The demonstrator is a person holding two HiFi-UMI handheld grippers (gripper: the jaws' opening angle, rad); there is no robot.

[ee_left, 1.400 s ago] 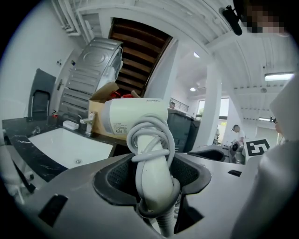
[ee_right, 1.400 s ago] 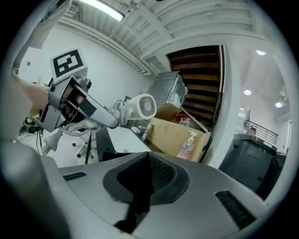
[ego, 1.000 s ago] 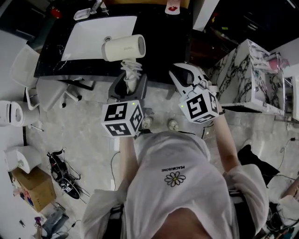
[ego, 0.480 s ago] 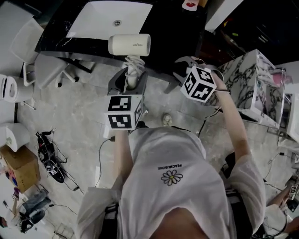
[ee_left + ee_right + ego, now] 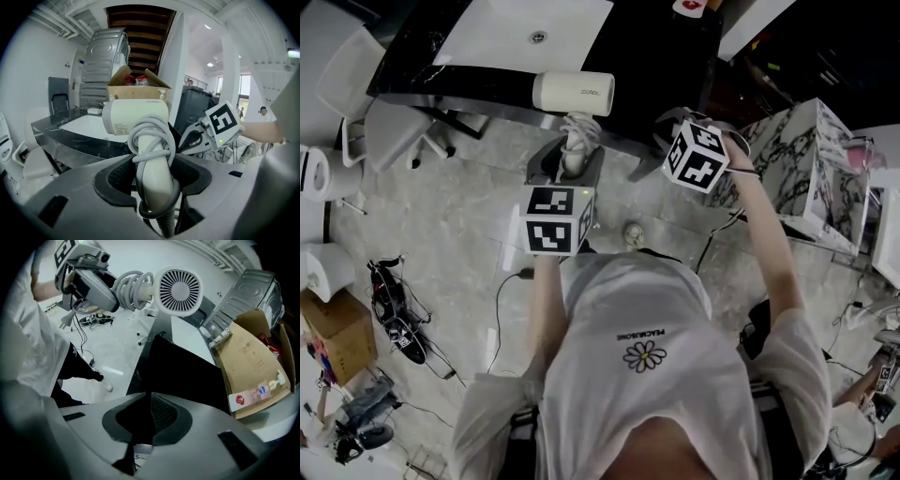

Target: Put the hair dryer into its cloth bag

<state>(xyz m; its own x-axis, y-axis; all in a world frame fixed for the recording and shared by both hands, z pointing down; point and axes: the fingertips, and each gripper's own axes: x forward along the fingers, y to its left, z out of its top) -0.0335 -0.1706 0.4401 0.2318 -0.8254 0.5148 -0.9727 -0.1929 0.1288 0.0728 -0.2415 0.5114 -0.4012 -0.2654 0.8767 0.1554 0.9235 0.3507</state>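
Hair dryer (image 5: 574, 93) handle clamped in left tongs (image 5: 568, 161)

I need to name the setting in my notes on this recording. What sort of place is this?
Probably a workshop or studio hall rather than a home. A cardboard box sits on a black table, loose cables lie on the stone floor, and a staircase rises behind.

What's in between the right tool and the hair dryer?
Only a bare stretch of black table, shown in the right gripper view. Past it, the left tool holds the hair dryer by its handle.
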